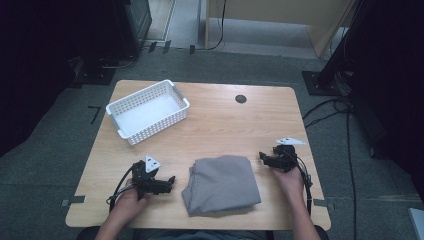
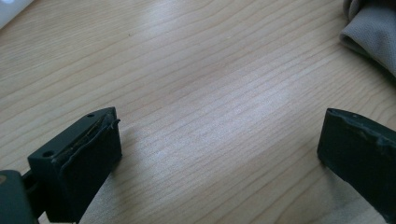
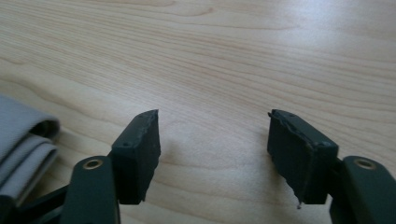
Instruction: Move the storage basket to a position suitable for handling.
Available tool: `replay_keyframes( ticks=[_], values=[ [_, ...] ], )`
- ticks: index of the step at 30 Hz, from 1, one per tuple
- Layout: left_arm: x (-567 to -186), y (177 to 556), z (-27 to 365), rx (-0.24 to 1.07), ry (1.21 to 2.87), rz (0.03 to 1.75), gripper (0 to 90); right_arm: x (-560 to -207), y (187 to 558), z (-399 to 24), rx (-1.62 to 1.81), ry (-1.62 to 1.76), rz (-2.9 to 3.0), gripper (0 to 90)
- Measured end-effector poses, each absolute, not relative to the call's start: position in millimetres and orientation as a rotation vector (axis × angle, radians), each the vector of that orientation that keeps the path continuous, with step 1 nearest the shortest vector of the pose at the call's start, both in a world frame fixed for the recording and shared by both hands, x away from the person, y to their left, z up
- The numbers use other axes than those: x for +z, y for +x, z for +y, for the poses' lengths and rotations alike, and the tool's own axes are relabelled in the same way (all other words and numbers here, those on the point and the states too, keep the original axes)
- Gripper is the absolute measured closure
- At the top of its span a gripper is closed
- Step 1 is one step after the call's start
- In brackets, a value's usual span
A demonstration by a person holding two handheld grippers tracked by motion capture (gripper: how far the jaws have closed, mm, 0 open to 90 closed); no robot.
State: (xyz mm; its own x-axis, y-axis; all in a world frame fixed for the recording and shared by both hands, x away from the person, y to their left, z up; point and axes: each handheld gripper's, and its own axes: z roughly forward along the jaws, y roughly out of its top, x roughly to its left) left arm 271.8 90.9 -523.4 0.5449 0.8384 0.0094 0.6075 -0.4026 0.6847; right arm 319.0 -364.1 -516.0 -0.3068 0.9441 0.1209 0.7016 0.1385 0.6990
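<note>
Plainly, no brand, label or writing is showing on anything. Lying at the near middle of the table [image 1: 225, 120] is the cloth [image 1: 221, 184], a grey fabric folded into a rough, thick rectangle (its layered, rounded fold edges are showing in both gripper views), plain and unpatterned. Flanking it are the left gripper [image 1: 169, 183], sitting just left of it, and the right gripper [image 1: 262, 156], sitting just beside its far right corner; neither is touching it. Both are standing with jaws wide apart, with bare wood between them and nothing held. Sitting at the far left of the table is a white basket [image 1: 147, 111], well apart from the cloth.
</note>
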Motion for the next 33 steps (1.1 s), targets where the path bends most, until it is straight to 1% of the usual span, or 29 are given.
replay_keyframes(
  ticks=[4, 6, 7, 8, 11, 17, 28, 30, 31, 33],
  values=[
    [-523, 272, 91, 0.471, 2.148, 1.161, 0.0, -510, 319, -365, 0.978, 1.611, 2.096, 37.1],
    [-523, 272, 91, 0.471, 2.149, 1.161, 0.0, -506, 318, -367, 1.012, 1.618, 2.089, 39.9],
    [-523, 272, 91, 0.471, 2.149, 1.161, 0.0, -506, 318, -367, 1.012, 1.618, 2.089, 39.9],
    [-523, 272, 91, 0.471, 2.149, 1.161, 0.0, -501, 317, -369, 1.080, 1.625, 2.088, 42.3],
    [-523, 272, 91, 0.471, 2.148, 1.161, 0.0, -497, 317, -369, 1.088, 1.626, 2.097, 42.4],
    [-523, 272, 91, 0.471, 2.145, 1.162, 0.0, -479, 321, -359, 1.145, 1.563, 2.151, 46.4],
    [-523, 272, 91, 0.471, 2.145, 1.162, 0.0, -460, 334, -345, 1.173, 1.517, 2.226, 48.0],
    [-523, 272, 91, 0.471, 2.145, 1.162, 0.0, -457, 339, -344, 1.212, 1.511, 2.251, 49.7],
    [-523, 272, 91, 0.471, 2.145, 1.162, 0.0, -455, 341, -343, 1.214, 1.505, 2.260, 54.5],
    [-523, 272, 91, 0.470, 2.146, 1.162, 0.0, -453, 342, -342, 1.214, 1.492, 2.274, 56.0]
  ],
)
